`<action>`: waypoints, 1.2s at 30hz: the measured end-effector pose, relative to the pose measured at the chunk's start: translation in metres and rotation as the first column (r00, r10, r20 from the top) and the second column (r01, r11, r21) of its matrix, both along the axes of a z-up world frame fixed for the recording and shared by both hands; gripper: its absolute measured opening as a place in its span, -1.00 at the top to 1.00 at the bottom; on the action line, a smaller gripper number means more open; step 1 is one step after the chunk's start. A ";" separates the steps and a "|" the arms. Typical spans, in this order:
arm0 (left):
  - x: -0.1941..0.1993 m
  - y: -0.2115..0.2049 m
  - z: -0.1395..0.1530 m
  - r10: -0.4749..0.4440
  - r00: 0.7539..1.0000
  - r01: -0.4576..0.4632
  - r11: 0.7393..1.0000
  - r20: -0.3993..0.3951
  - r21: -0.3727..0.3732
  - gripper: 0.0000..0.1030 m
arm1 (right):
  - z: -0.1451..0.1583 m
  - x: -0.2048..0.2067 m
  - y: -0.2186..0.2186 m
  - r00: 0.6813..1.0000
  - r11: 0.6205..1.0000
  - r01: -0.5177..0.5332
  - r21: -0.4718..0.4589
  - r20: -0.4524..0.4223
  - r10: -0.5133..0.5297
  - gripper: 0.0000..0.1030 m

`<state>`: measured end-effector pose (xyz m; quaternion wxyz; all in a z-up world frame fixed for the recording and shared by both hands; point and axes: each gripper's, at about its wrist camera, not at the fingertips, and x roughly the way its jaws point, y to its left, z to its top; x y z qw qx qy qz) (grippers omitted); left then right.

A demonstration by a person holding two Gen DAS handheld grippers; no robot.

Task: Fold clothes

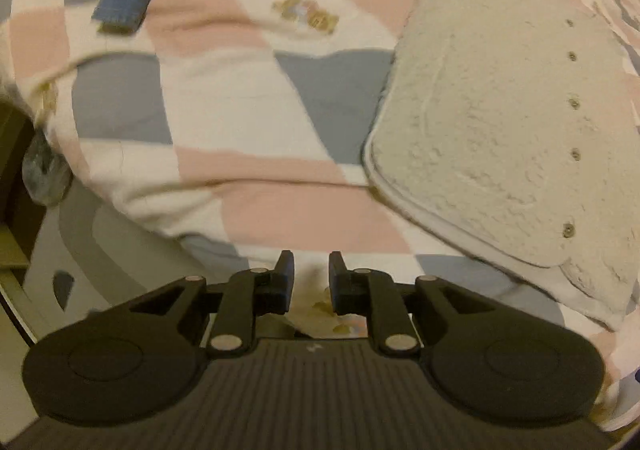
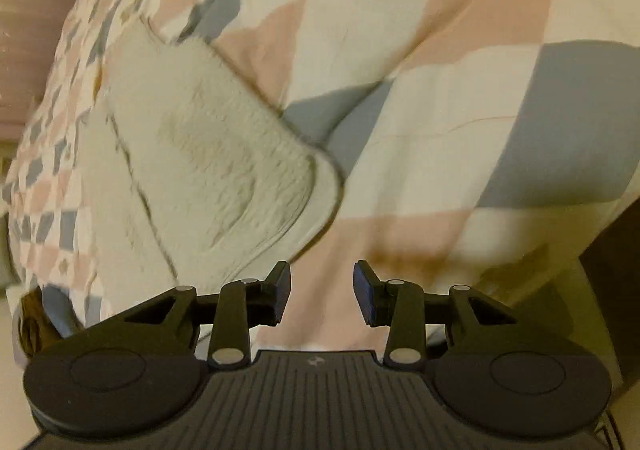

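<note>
While the cream fuzzy fleece garment (image 1: 492,121) with small snap buttons lies flat on the quilted bed cover of pink, grey and white diamonds (image 1: 224,113), the left tool (image 1: 311,278) and right tool (image 2: 322,292) hover released, gripping nothing

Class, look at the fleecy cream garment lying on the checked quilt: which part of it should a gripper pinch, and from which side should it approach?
Probably the rounded bottom hem corner of the fleecy garment, nearest the left gripper. The hem there shows a piped, layered edge lying slightly proud of the checked quilt, so one finger could slide under from the near side. Both grippers are open and empty.
</note>
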<state>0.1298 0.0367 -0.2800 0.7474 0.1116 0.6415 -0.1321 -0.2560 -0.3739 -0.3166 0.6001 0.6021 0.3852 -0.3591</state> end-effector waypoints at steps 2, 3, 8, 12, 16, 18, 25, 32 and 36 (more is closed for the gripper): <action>0.006 -0.012 0.001 -0.029 0.999 0.030 0.999 0.023 -0.016 0.59 | -0.003 0.010 -0.019 0.999 0.996 -0.044 -0.075 -0.006 0.044 0.23; 0.008 -0.021 0.000 -0.053 0.998 0.054 0.998 0.034 -0.025 0.43 | -0.006 0.007 -0.016 0.998 0.994 -0.058 -0.096 -0.004 0.058 0.23; 0.022 -0.048 -0.019 -0.035 0.999 0.035 0.991 0.000 -0.126 0.11 | -0.031 0.007 -0.009 0.998 0.995 -0.019 -0.094 0.054 0.024 -0.10; 0.036 -0.040 -0.040 0.070 0.997 -0.076 0.984 -0.039 -0.160 -0.15 | -0.053 0.000 0.001 0.997 0.995 0.035 -0.092 0.067 -0.029 -0.54; 0.050 -0.030 -0.066 0.168 0.978 -0.190 0.960 -0.124 -0.204 -0.25 | -0.067 0.000 0.001 0.997 0.993 0.059 -0.104 0.063 -0.052 -0.73; 0.053 -0.031 -0.080 0.199 0.965 -0.233 0.950 -0.170 -0.209 -0.24 | -0.072 -0.001 -0.002 0.994 0.994 0.075 -0.083 0.080 -0.068 -0.70; 0.053 -0.057 -0.072 0.096 0.990 -0.115 0.977 -0.108 -0.180 0.78 | -0.078 0.020 -0.005 0.995 0.999 -0.004 -0.048 0.097 0.008 0.81; 0.036 -0.027 -0.009 -0.030 0.998 0.042 0.961 0.048 -0.274 0.87 | -0.031 -0.024 0.004 0.985 0.991 0.014 -0.131 0.170 0.008 1.00; 0.033 -0.010 -0.017 -0.042 0.992 0.052 0.995 0.117 -0.082 1.00 | -0.043 -0.051 0.015 0.997 0.993 -0.052 -0.104 0.052 0.057 1.00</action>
